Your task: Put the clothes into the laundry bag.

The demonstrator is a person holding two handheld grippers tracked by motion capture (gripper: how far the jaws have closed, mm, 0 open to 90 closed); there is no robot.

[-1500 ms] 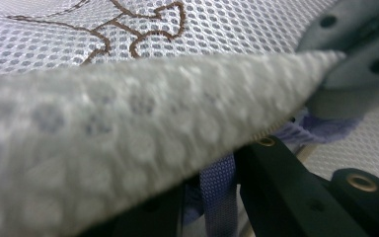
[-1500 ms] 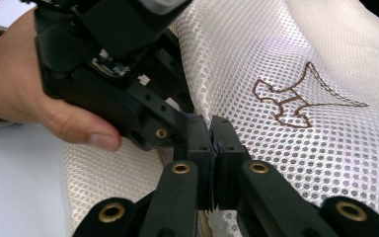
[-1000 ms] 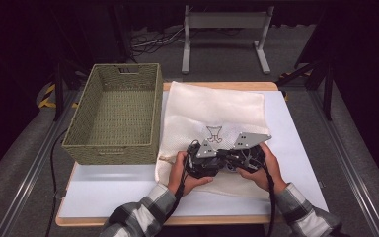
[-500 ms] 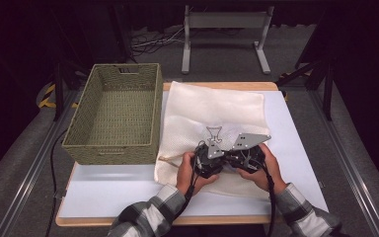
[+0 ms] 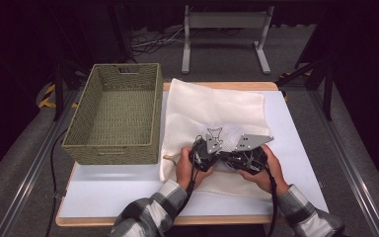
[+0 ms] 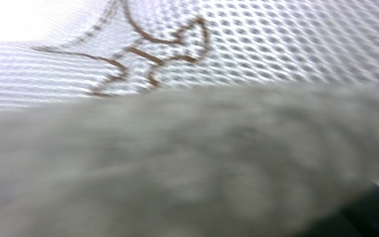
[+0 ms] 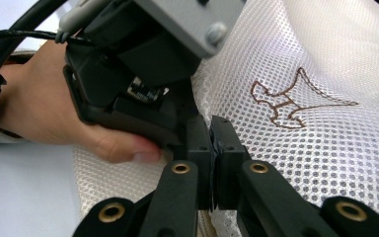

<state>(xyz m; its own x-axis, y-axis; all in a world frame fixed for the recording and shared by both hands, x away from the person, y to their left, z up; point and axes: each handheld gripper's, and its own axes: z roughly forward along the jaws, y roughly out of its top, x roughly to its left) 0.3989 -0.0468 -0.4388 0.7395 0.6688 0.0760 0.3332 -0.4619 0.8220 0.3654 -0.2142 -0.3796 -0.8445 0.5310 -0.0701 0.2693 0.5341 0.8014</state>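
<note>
A white mesh bag [image 5: 212, 106] with a brown stitched emblem [image 7: 291, 103] lies flat on the table. Both hands meet at its near middle. My left gripper [image 5: 216, 154] has just been closing. A blurred fold of the mesh [image 6: 187, 163] sits right against its camera and hides its jaws, with the emblem [image 6: 148, 54] beyond. My right gripper [image 7: 211, 145] is shut, jaws pressed together with mesh gathered at their tips. The left gripper's black body [image 7: 128, 64] and the hand [image 7: 44, 113] holding it sit directly in front of the right jaws.
A woven green basket [image 5: 111, 150] stands at the left, touching the bag's left edge. The white tabletop [image 5: 113, 192] lies bare in front of it. A metal stand [image 5: 224, 19] rises behind the table, and rails run along both sides.
The left hand and forearm have shifted slightly at the bag's near edge, closer to the right gripper. The right hand has stayed put.
</note>
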